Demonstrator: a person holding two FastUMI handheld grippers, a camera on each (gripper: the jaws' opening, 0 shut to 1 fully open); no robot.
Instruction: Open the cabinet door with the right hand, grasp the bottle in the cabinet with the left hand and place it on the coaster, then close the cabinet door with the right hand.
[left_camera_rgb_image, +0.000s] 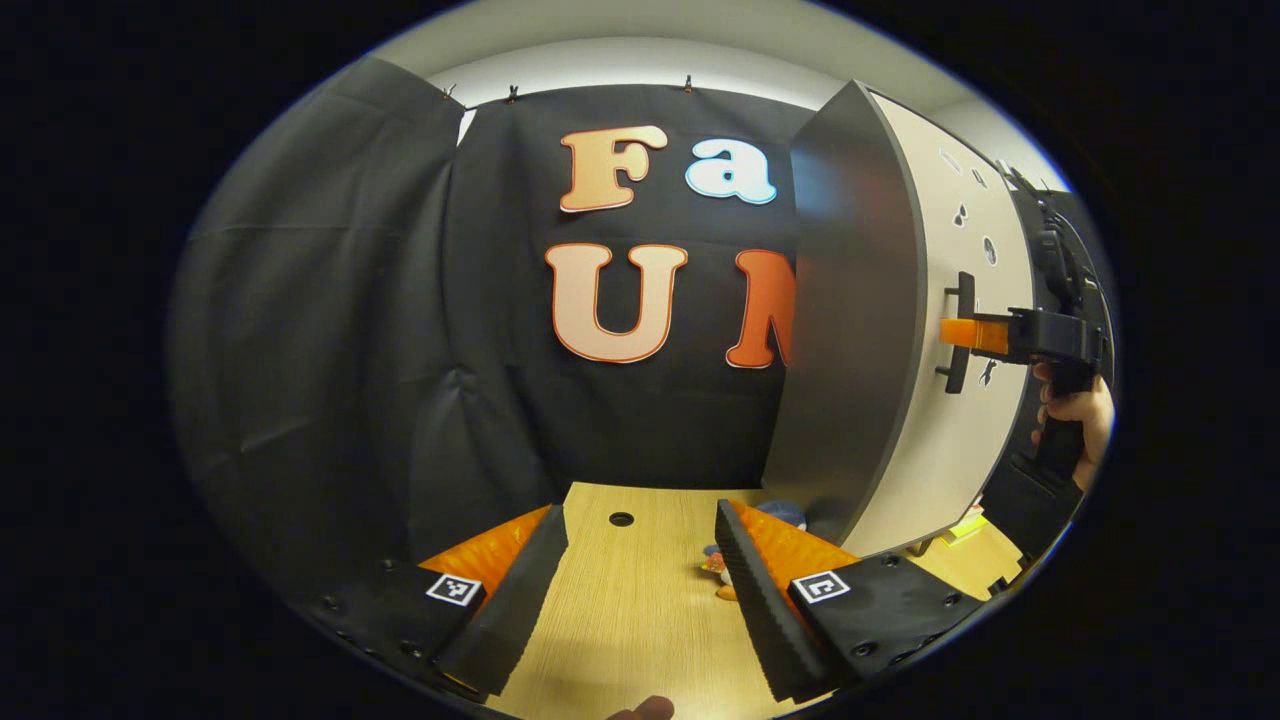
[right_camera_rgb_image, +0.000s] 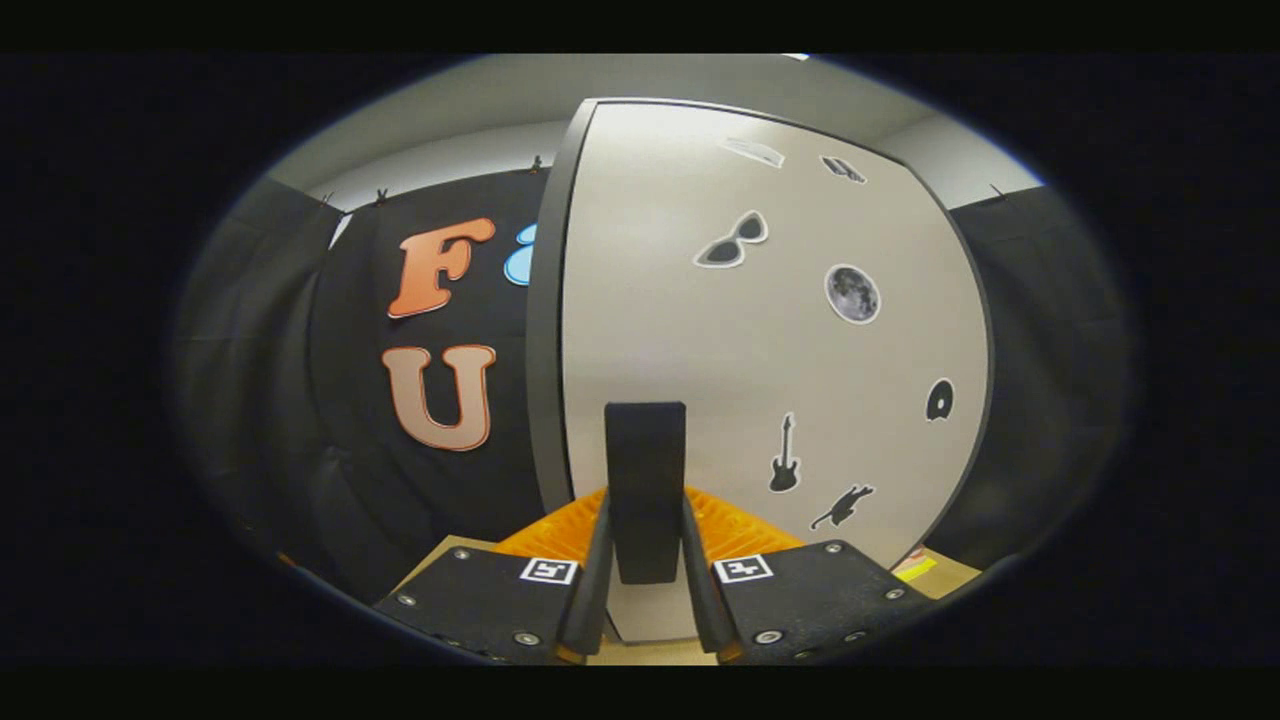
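1. Right claw: fingers closed in on the black door handle, one pad on each side. The left gripper view shows the same grip side-on, with a hand behind the tool.
2. Cabinet door: pale panel with stickers, dark edge facing the left gripper view; whether it has begun to swing, I cannot tell.
3. Left claw: wide open, empty, hanging over the wooden bench, well apart from the door.
4. Bottle and coaster: not sighted; the bottle is presumably inside the cabinet.
5. Handling judgement: door looks stiff and light, the handle narrow and rigid. Hold mid-handle, pull along the hinge arc; a squeezed bar could slip if the pull goes off-axis.
6. Small toy sits on the bench near the door's foot.
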